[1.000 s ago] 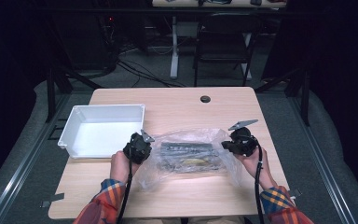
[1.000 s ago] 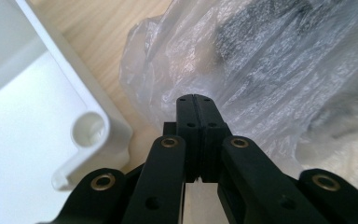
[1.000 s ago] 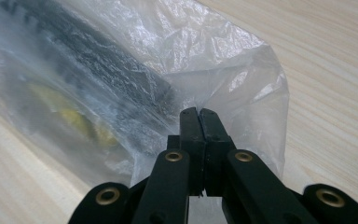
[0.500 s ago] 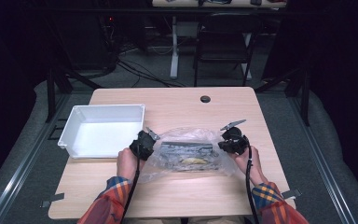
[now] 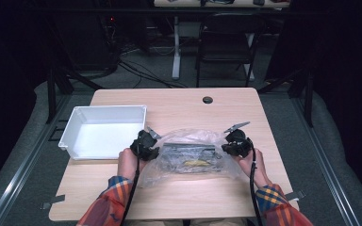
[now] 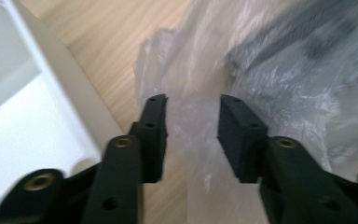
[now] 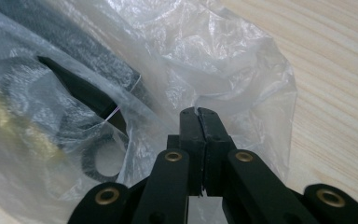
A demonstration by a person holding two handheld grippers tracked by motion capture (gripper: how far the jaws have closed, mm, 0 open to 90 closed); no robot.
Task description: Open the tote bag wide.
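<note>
A clear plastic bag (image 5: 188, 157) lies crumpled on the wooden table (image 5: 179, 103), with a long black item (image 5: 188, 148) and something yellow (image 5: 195, 163) inside it. My left gripper (image 5: 146, 143) is at the bag's left end. Its jaws have just been opening and now stand apart (image 6: 193, 100). Loose bag film (image 6: 284, 84) hangs between them and the pads are not pressing on it. My right gripper (image 5: 233, 146) is at the bag's right end. Its jaws are shut (image 7: 199, 112) on a fold of the bag (image 7: 214, 56).
A white tray (image 5: 103, 132) stands at the table's left, just beside the left gripper, and its wall (image 6: 74, 93) is close to the left jaw. A dark round grommet (image 5: 208, 100) sits near the far edge. A chair (image 5: 226, 42) stands beyond the table.
Both grippers have drawn slightly closer together, and the bag between them has bunched up higher. Over the last half second they have stayed in place.
</note>
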